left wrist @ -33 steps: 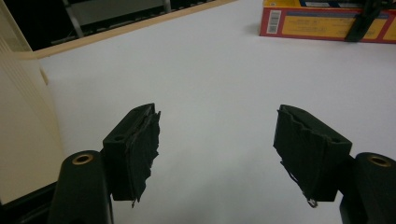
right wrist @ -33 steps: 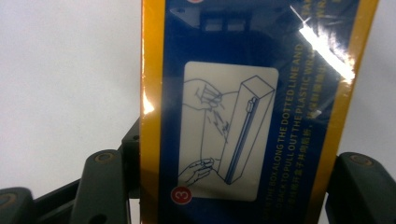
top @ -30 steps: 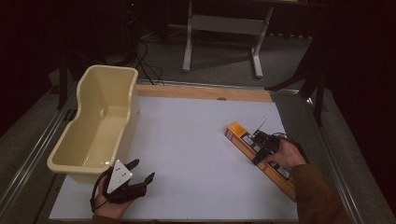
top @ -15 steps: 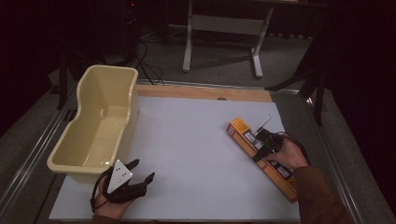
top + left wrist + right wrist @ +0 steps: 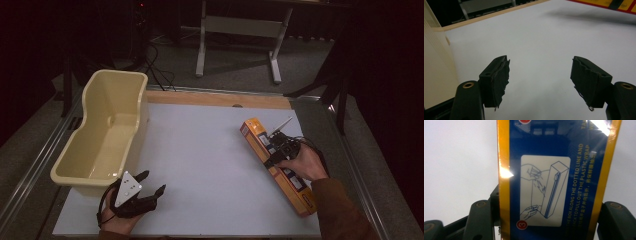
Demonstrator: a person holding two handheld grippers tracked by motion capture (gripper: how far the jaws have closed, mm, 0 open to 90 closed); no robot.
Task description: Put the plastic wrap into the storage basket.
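At the left of the high view a cream plastic tub with rounded walls stands on the white table, well apart from the plastic wrap box at the right; nothing lies between them. The right gripper clamps that long, glossy orange-and-blue cardboard box across its width. Against the earlier frames, the box's near end has lifted slightly. The left gripper, lower left beside the tub, rests with jaws spread wide, holding nothing.
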